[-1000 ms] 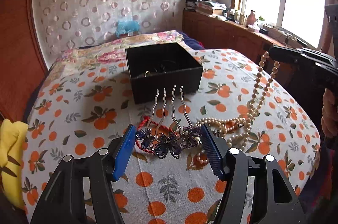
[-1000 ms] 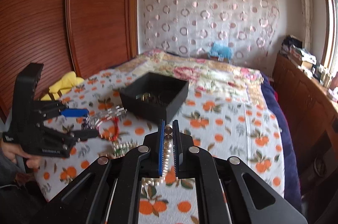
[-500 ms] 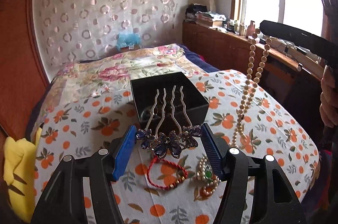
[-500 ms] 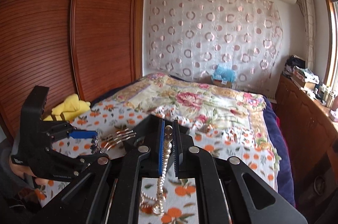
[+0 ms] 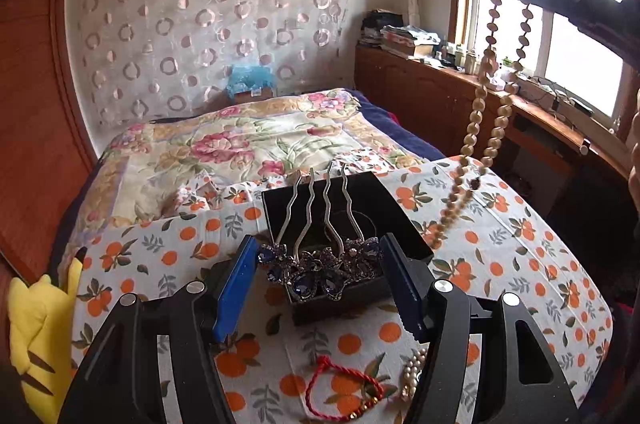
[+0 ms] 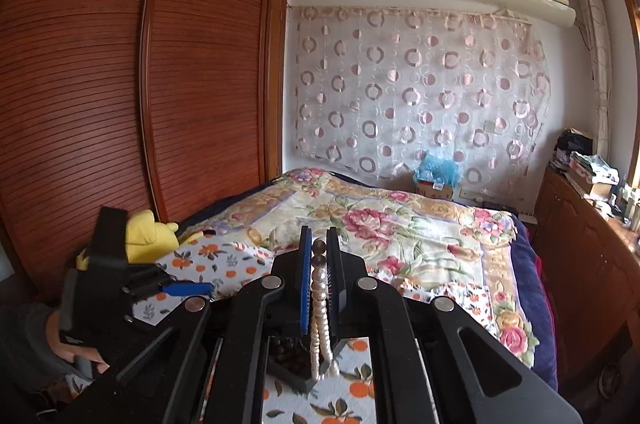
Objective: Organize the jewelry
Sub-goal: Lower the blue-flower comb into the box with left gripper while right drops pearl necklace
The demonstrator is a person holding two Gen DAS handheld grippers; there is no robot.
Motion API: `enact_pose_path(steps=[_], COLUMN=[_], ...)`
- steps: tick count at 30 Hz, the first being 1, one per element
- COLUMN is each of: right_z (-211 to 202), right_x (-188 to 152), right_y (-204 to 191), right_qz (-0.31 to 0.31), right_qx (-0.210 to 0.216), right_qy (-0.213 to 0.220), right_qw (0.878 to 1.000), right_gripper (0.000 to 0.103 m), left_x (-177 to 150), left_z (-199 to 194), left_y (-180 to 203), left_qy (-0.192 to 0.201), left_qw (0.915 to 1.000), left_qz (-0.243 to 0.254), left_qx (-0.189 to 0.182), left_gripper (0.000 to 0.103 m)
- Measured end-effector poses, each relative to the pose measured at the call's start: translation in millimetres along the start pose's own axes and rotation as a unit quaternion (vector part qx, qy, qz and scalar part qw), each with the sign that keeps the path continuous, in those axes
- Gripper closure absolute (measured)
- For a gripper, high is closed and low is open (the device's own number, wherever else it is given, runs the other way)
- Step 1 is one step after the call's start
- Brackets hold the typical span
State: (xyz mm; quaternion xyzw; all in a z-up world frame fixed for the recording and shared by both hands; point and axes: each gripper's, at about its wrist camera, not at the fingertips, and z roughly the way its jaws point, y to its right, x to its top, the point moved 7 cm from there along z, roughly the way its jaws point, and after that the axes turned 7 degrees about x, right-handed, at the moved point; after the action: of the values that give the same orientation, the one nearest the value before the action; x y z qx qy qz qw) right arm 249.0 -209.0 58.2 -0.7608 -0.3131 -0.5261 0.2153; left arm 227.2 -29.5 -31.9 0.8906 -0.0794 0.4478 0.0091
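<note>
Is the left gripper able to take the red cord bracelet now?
Probably not yet. The left gripper already holds the blue hair comb in its jaws, and the red cord bracelet lies on the cloth below it.

Daylit room, window [image 5: 560,24] glare blown out, fisheye edges warped

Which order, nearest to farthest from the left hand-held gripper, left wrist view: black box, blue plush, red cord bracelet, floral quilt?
From the left hand-held gripper:
1. Red cord bracelet, on the cloth below its fingers.
2. Black box, just ahead, centre.
3. Floral quilt, beyond the box.
4. Blue plush, by the far wall.
</note>
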Motion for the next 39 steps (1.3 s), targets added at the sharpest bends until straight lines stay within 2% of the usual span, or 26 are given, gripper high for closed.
enact_pose_path(steps=[5, 11, 13, 16, 22, 27, 33, 39], right_z=[5, 16, 22, 36, 75, 97, 105, 98], right_x=[15, 17, 13, 0, -53, -90, -99, -98], right_y=[-1, 0, 0, 0, -1, -13, -13, -11], right_qz=[-0.011, -0.019, -0.017, -0.012, 0.009, 0.017, 0.029, 0.027], right_qx=[0.004, 0.009, 0.012, 0.018, 0.033, 0.046, 0.036, 0.024], right_qy=[0.000, -0.008, -0.014, -0.034, -0.102, -0.144, -0.145, -0.136], right_qw=[1.000, 1.000, 1.000, 0.999, 0.994, 0.988, 0.988, 0.990], right_gripper=[0.095, 0.095, 0.095, 0.095, 0.095, 0.095, 0.094, 0.094], left_x=[7, 14, 15, 15, 13, 19, 12, -11], left_z=[13, 26, 30, 38, 55, 45, 26, 6], left_y=[0, -1, -3, -4, -4, -13, -32, -45], left_qy=[-0.008, -0.010, -0.011, -0.017, -0.031, -0.019, -0.012, -0.012], left_qw=[1.0000, 0.9999, 0.9999, 0.9998, 0.9994, 0.9996, 0.9996, 0.9992], left_qz=[0.000, 0.004, 0.002, 0.001, 0.004, -0.012, -0.024, -0.036], left_qx=[-0.005, -0.007, -0.009, -0.013, -0.017, -0.017, -0.004, 0.009], left_gripper=[0.043, 0.043, 0.049, 0.050, 0.051, 0.051, 0.051, 0.051])
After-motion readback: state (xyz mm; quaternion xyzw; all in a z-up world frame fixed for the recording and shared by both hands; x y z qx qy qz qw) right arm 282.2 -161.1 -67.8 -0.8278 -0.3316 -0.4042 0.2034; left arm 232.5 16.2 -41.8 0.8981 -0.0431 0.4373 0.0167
